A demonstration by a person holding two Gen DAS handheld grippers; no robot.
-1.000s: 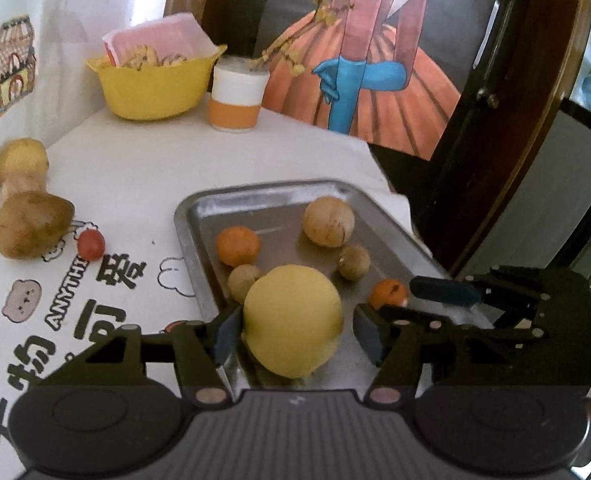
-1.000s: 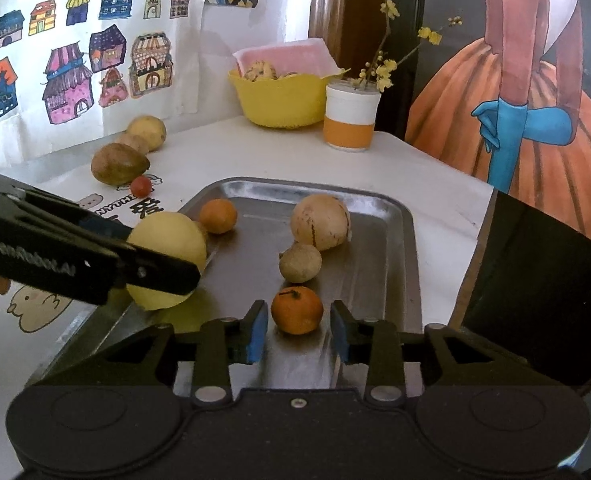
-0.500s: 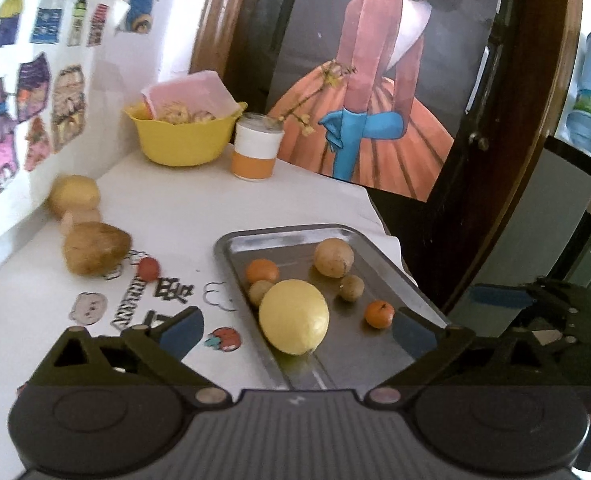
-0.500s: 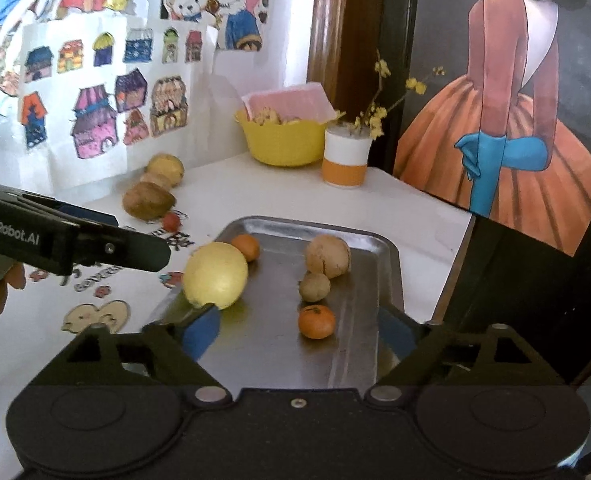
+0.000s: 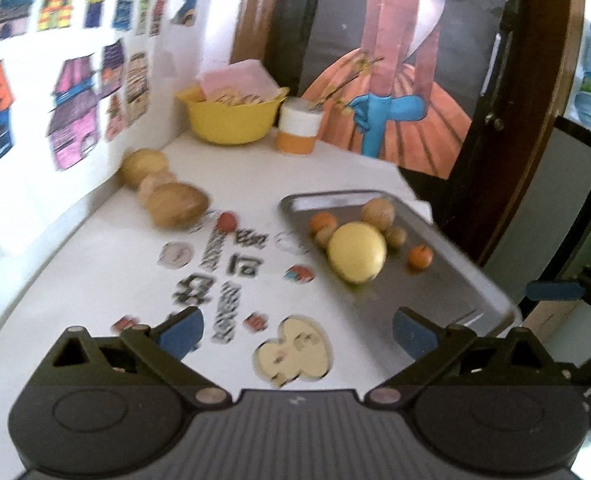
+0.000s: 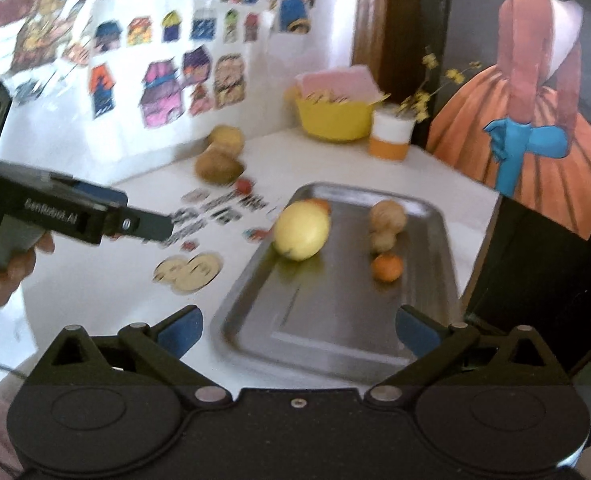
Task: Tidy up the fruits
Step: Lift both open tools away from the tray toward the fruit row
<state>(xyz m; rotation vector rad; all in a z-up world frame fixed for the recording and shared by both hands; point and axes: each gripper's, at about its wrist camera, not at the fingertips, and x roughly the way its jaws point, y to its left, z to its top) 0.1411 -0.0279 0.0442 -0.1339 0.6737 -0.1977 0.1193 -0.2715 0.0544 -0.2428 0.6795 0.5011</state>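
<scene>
A metal tray (image 5: 447, 280) (image 6: 335, 320) on the white table holds a large yellow fruit (image 5: 357, 252) (image 6: 301, 230), two small oranges (image 5: 420, 257) (image 6: 385, 267), a tan round fruit (image 5: 377, 212) (image 6: 387, 216) and smaller brown ones. Loose on the table by the wall lie brown and yellow fruits (image 5: 175, 202) (image 6: 219, 168) and a small red one (image 5: 227, 222). My left gripper (image 5: 295, 334) hangs open over the table's printed cloth, left of the tray. My right gripper (image 6: 297, 332) stands open and empty above the tray's near end. The left gripper's side (image 6: 95, 220) shows in the right wrist view.
A yellow bowl (image 5: 231, 120) with a pink cloth and an orange-and-white cup (image 5: 299, 132) with yellow twigs stand at the table's back. Paper drawings cover the wall on the left. A dark door frame and a painted panel rise behind the tray on the right.
Both grippers have opened and pulled back and up from the tray. The left let go of the yellow fruit and the right let go of the small orange, and both now lie in the tray.
</scene>
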